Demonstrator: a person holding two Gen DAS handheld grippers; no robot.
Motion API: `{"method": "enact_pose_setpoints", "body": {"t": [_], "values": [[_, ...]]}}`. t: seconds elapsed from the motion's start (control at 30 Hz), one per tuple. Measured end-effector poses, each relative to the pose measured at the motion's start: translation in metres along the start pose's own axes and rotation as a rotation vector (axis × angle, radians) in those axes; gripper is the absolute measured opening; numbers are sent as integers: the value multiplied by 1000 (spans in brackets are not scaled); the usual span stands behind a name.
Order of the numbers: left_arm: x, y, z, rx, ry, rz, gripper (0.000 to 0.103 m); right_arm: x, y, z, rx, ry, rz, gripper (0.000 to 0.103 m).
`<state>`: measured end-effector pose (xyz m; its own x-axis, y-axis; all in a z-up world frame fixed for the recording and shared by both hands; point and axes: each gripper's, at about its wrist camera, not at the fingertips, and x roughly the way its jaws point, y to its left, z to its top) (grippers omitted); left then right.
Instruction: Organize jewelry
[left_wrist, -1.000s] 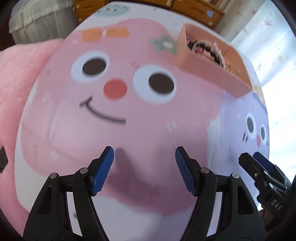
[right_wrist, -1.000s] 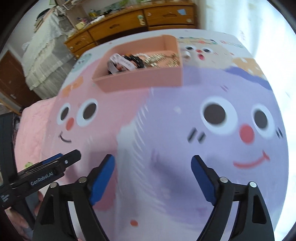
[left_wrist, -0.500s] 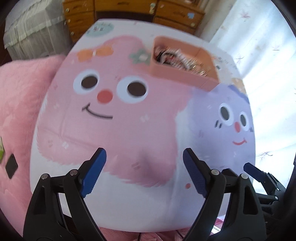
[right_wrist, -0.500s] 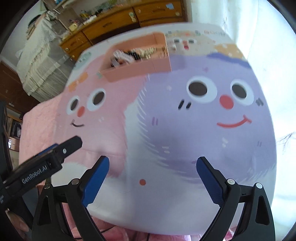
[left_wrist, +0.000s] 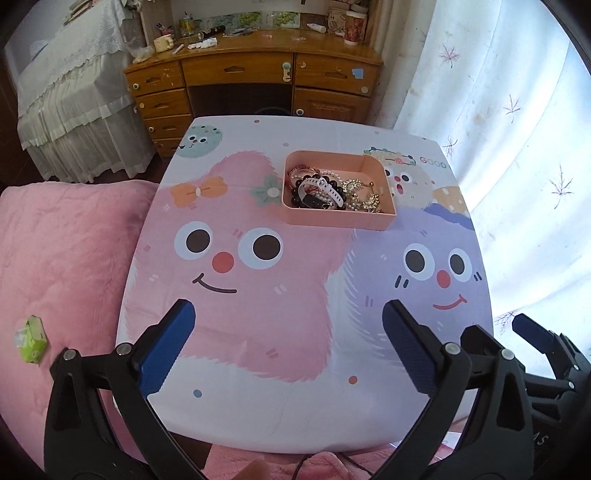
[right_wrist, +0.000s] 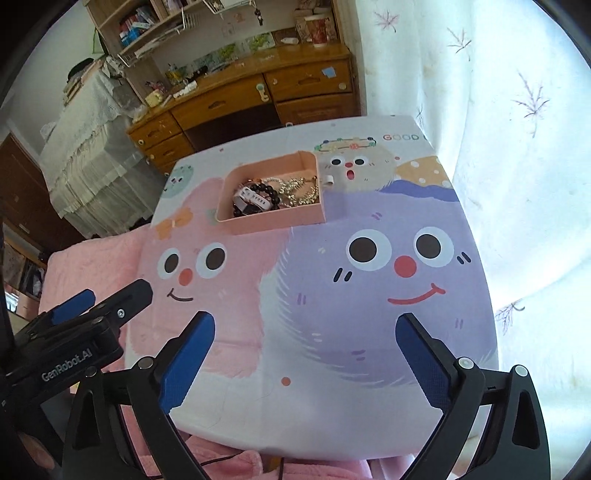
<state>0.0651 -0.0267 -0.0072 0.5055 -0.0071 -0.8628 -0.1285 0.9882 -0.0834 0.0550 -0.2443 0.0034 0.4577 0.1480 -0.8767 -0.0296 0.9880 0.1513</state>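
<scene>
L wrist view: left gripper (left_wrist: 288, 343) has just been opening, jaws now wide, nothing betw. them, above table's (left_wrist: 258, 424) near edge. Pink tray (left_wrist: 334, 216) w/ jewelry (left_wrist: 332, 192) sits toward far right corner.

R wrist view: right gripper (right_wrist: 304, 356) spread wide, empty; tray (right_wrist: 273, 221) near far edge.

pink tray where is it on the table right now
In both wrist views the pink tray sits at the table's far end, by the wooden desk, straddling the pink and purple cartoon faces.
</scene>
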Motion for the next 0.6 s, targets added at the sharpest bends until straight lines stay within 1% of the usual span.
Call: {"method": "enact_pose_setpoints", "body": {"t": [0.13, 0.2, 0.33, 0.6], "values": [[-18, -6, -8, 21, -37, 22, 102, -28, 2, -5, -14, -83, -19, 101], [-21, -9, -11, 24, -58, 31, 102, -37, 2, -7, -20, -108, -19, 101], [-27, -10, -15, 23, -75, 53, 102, -46, 3, -10, -23, -113, -15, 101], [-33, -9, -17, 19, -93, 61, 102, -52, 3, -12, -28, -119, -11, 102]]}}
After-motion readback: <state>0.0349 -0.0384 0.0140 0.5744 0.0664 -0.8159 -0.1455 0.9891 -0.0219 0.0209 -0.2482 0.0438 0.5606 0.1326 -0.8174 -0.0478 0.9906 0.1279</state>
